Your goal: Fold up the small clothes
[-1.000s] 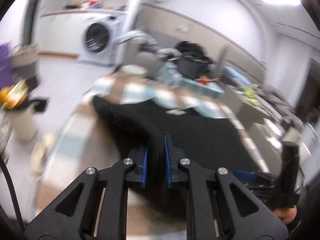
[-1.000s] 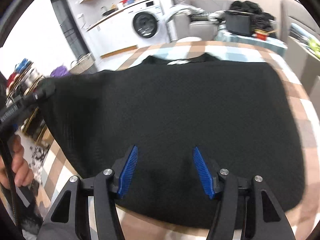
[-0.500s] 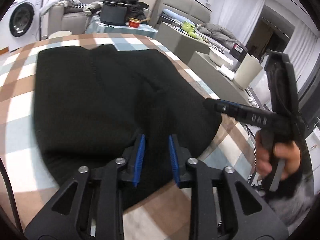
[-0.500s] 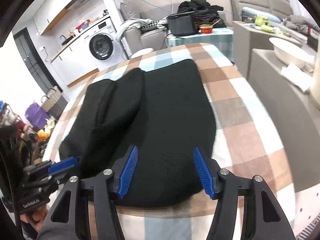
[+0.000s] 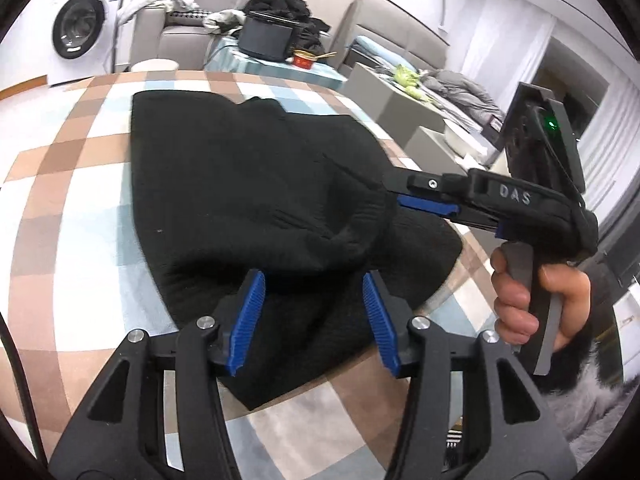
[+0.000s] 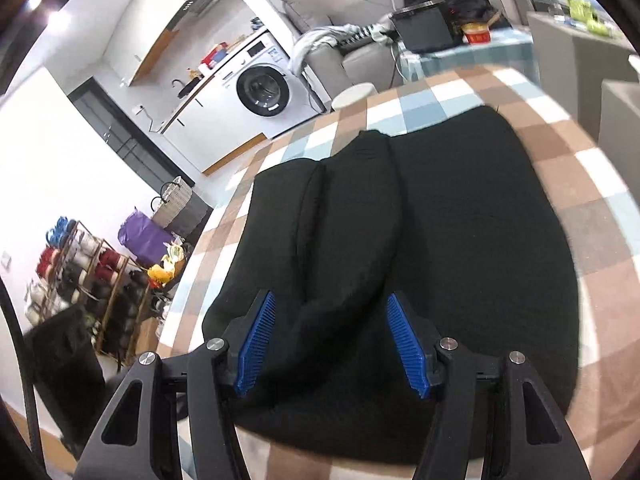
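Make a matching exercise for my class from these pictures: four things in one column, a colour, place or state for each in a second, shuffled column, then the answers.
Things
1. black garment
2. left gripper
3. washing machine
4. red bowl

Descriptions
A. white, round door, standing by the wall
B. partly folded on the checked tablecloth
C. on the far small table
D. open, blue pads apart

Pairs: 1-B, 2-D, 3-A, 4-C

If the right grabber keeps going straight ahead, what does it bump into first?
Most likely the raised fold of the black garment, which lies directly between the right gripper's open fingers, though depth is hard to judge.
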